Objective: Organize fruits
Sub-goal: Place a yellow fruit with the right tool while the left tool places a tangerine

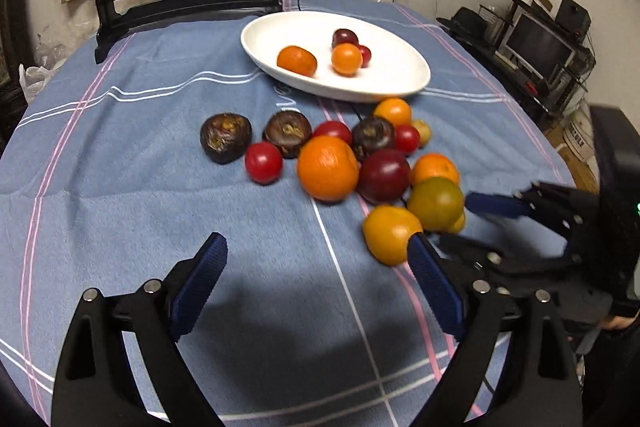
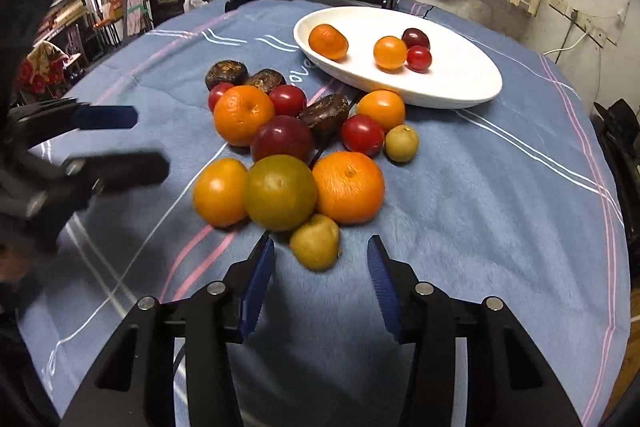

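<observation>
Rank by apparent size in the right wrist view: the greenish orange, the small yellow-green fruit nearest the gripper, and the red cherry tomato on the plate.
1. Greenish orange.
2. Small yellow-green fruit.
3. Red cherry tomato on the white plate; it lies farther away, so its true size is less certain.

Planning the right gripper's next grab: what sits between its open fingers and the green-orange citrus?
In the right wrist view, a small yellow-green fruit lies between the right gripper and the green-orange citrus, touching the citrus.

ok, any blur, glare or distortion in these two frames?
Left wrist: fisheye bends the tablecloth edges; fruit slightly soft; dark shadow under the left claw. Right wrist: left claw smeared by motion; small yellow-green fruit soft; no strong glare.
</observation>
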### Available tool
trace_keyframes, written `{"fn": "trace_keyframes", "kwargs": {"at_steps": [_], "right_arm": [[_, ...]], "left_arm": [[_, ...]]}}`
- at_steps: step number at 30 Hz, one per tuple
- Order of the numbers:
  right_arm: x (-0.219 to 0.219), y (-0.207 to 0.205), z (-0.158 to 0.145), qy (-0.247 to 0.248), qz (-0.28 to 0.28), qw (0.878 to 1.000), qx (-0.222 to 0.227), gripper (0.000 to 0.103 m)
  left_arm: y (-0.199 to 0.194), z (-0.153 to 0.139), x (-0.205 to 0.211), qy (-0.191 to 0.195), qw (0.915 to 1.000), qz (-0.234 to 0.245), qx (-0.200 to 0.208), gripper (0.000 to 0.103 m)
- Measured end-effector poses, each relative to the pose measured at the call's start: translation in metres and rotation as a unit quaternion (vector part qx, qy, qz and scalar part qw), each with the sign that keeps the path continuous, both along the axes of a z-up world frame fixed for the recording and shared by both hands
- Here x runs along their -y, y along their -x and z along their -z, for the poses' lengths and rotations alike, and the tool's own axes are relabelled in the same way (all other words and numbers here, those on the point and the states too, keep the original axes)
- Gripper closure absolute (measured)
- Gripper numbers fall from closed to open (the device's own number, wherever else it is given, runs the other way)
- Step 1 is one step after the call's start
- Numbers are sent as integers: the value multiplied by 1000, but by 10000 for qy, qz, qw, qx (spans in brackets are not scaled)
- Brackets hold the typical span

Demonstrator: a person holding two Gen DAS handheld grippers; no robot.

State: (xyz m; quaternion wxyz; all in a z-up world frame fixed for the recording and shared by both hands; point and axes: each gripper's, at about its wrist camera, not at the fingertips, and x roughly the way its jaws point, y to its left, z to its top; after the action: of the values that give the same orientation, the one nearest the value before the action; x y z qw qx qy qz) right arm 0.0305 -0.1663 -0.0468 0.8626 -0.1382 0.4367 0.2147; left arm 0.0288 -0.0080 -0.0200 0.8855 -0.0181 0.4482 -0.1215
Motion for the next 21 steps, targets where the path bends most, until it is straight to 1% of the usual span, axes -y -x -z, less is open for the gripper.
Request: {"fn": "trace_keyframes", "kwargs": {"at_steps": [1, 2, 3, 6, 8, 14, 15, 17, 19, 21], "right_arm": [[-2, -2, 1, 5, -11, 10000, 21, 56], [-3, -3, 2, -26, -37, 10000, 6, 68], [-5, -4, 5, -18, -53, 10000, -24, 77], [-3, -3, 5, -61, -31, 10000, -13, 77], [4, 0, 1, -218, 2, 9998, -28, 77], [39, 17, -9, -433, 276, 9986, 120, 77], [44, 18, -9, -473, 322, 9983, 128, 77], [54, 20, -10, -543, 416, 9976, 132, 77], [62, 21, -9, -600, 492, 9969, 132, 77], [66, 20, -8, -646, 532, 9964, 123, 77]], "left_arm": [[2, 1, 2, -26, 10000, 37, -5, 14], [2, 1, 4, -55, 10000, 71, -19, 14], [3, 1, 7, -84, 9999, 93, -38, 14], [4, 1, 14, -76, 9998, 183, -68, 14], [5, 1, 19, -89, 9996, 258, -87, 14], [0, 14, 45, -373, 9979, 501, -158, 15], [-1, 17, 49, -420, 9975, 546, -161, 19], [-2, 15, 49, -309, 9981, 523, 27, 27], [-7, 14, 49, -367, 9980, 512, 81, 49], [-12, 17, 47, -194, 9978, 635, -27, 51]]}}
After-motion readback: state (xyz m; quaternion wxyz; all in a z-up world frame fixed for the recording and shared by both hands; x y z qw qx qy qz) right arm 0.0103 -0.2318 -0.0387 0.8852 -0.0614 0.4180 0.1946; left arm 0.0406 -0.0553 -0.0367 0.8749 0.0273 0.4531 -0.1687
